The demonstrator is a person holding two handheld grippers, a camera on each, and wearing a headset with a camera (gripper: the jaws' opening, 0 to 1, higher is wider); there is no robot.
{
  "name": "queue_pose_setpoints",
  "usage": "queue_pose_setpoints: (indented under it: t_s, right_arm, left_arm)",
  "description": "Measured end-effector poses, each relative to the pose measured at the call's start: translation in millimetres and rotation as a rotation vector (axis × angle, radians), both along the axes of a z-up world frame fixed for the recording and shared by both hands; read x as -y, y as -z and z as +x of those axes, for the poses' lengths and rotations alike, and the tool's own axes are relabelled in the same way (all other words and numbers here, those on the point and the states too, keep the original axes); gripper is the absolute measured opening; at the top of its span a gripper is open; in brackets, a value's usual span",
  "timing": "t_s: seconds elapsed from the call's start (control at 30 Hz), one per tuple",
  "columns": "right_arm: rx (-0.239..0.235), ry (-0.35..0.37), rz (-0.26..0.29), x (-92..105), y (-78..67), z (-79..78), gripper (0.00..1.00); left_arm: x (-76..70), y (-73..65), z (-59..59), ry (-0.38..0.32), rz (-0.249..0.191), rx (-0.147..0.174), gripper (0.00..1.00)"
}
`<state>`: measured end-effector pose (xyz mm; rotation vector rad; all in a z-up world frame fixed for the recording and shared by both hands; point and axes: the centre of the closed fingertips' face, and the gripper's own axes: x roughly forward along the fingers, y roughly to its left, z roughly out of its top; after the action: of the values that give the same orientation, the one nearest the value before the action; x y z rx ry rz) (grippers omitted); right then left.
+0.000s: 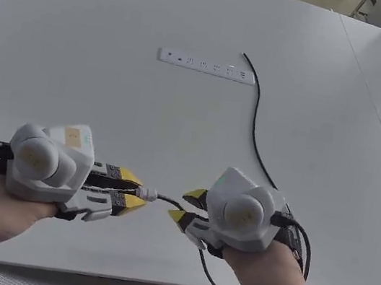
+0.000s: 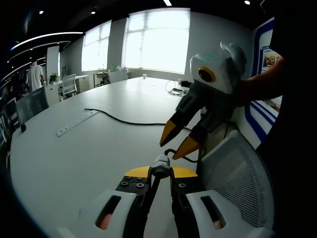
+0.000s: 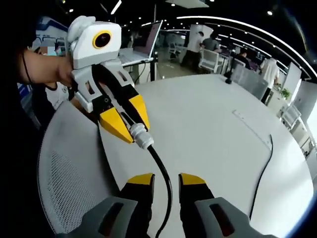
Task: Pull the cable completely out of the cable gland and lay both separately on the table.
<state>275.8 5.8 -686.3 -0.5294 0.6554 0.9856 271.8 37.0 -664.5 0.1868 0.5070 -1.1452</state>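
Two grippers are held near the six o'clock edge of the table point(image 1: 107, 114) in the head view. At nine o'clock, the left gripper point(image 1: 137, 192) is pressed shut on the cable gland point(image 1: 146, 194), which is pinched right at the jaw tips. From the gland, the cable point(image 1: 166, 201) is led toward three o'clock and is not yet pulled free. It is passed between the jaws of the right gripper point(image 1: 187, 205), which are spread, so the cable is left untouched in the gap. The pull-out step is judged to be in hand. Next, the right jaws would need to be closed on the cable just beside the gland and drawn toward three o'clock, with the gland held firm. At twelve o'clock, well apart, a power strip point(image 1: 207, 65) is seen.
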Motion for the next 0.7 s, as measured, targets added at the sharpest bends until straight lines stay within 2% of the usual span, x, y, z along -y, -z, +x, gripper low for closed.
queue_pose_setpoints:
  t_s: [0.1, 0.27, 0.5, 0.57, 0.7]
  right_arm:
    - [0.045, -0.054, -0.018, -10.1, -6.3, -0.2, 0.15]
    - [0.095, -0.123, -0.069, -21.4, -7.4, 0.4, 0.12]
    - [0.115, -0.175, -0.094, -22.4, -8.3, 0.2, 0.08]
    - [0.129, -0.188, -0.107, -20.4, -7.8, 1.2, 0.04]
    - [0.129, -0.204, -0.106, -19.8, -6.8, -0.2, 0.02]
  left_arm:
    - [-0.1, 0.3, -0.6, -0.002, 0.001, -0.001, 0.15]
    - [-0.3, 1.1, -0.8, -0.005, 0.001, -0.005, 0.15]
    - [2.3, -0.1, -0.2, -0.006, -0.002, -0.001, 0.15]
    - [2.3, -0.1, 0.3, -0.005, 0.001, 0.0, 0.15]
    - [3.9, 0.0, 0.5, -0.002, 0.002, -0.001, 0.15]
